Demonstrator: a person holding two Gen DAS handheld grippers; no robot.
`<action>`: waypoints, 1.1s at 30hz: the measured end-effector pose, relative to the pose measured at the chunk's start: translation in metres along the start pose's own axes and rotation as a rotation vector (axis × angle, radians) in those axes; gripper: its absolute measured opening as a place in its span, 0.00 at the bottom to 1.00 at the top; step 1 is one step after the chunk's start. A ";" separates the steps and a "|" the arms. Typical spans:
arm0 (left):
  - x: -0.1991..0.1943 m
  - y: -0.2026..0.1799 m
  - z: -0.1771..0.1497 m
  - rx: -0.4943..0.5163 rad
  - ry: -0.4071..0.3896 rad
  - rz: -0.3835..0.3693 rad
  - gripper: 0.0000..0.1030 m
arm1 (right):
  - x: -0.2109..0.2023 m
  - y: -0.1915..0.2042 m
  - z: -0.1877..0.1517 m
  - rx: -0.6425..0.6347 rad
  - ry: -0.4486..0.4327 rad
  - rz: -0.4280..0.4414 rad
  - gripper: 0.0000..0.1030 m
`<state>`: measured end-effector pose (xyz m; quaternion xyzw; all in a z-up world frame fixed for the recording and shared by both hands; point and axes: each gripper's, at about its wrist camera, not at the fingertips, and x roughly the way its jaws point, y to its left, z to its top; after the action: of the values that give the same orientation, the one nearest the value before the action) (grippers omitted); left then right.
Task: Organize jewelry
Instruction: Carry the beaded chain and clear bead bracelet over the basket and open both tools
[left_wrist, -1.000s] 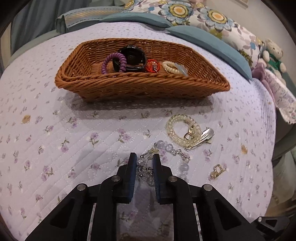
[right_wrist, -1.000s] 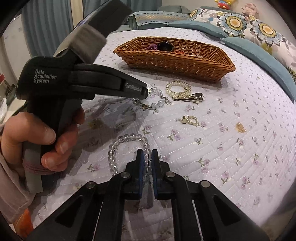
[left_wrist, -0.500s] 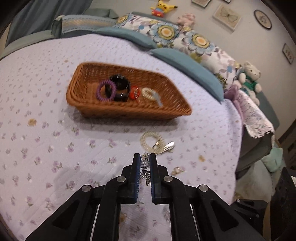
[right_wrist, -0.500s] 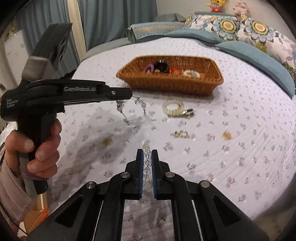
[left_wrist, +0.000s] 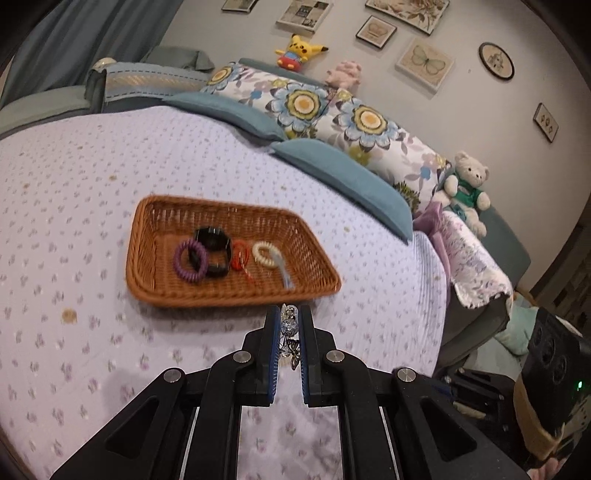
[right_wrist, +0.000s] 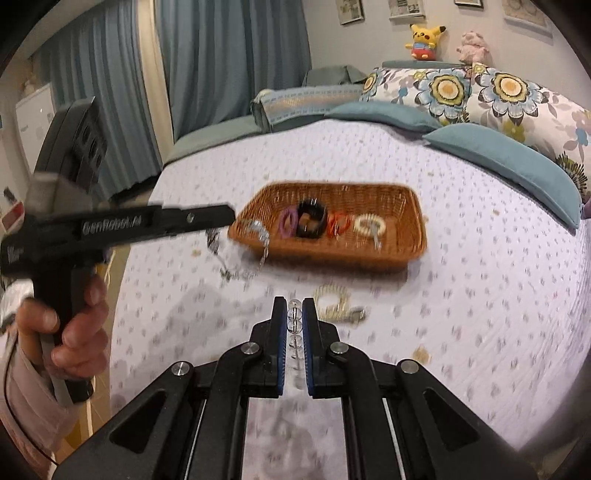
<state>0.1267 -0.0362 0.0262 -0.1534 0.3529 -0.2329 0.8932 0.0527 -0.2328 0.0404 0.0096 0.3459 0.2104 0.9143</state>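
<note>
left gripper (left_wrist: 289, 325): clamped on silver faceted-crystal charm bracelet (left_wrist: 289, 338), dangling above bed near basket's front rim
right gripper (right_wrist: 294, 325): clamped on clear round-bead bracelet (right_wrist: 294, 325), off the quilt
brown woven wicker tray basket (left_wrist: 177, 295): holds purple spiral coil (left_wrist: 190, 260), glossy black bangle (left_wrist: 216, 251)
lilac floral quilted bed (left_wrist: 74, 332): blurred pale bead bracelet (right_wrist: 334, 301) lying loose

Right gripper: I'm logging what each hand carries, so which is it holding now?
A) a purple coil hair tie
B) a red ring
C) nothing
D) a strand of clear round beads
D: the right gripper is shut on a clear bead bracelet, while the purple coil tie lies in the basket.
</note>
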 end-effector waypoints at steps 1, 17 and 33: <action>0.001 0.001 0.005 0.000 -0.006 0.000 0.09 | 0.001 -0.003 0.005 0.006 -0.006 0.003 0.09; 0.070 0.040 0.072 -0.039 -0.019 0.025 0.09 | 0.109 -0.067 0.107 0.099 -0.006 0.011 0.09; 0.131 0.065 0.048 -0.058 0.089 0.069 0.09 | 0.187 -0.106 0.086 0.214 0.145 0.026 0.09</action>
<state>0.2641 -0.0449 -0.0415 -0.1564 0.4038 -0.1982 0.8793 0.2736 -0.2447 -0.0290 0.0963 0.4312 0.1845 0.8779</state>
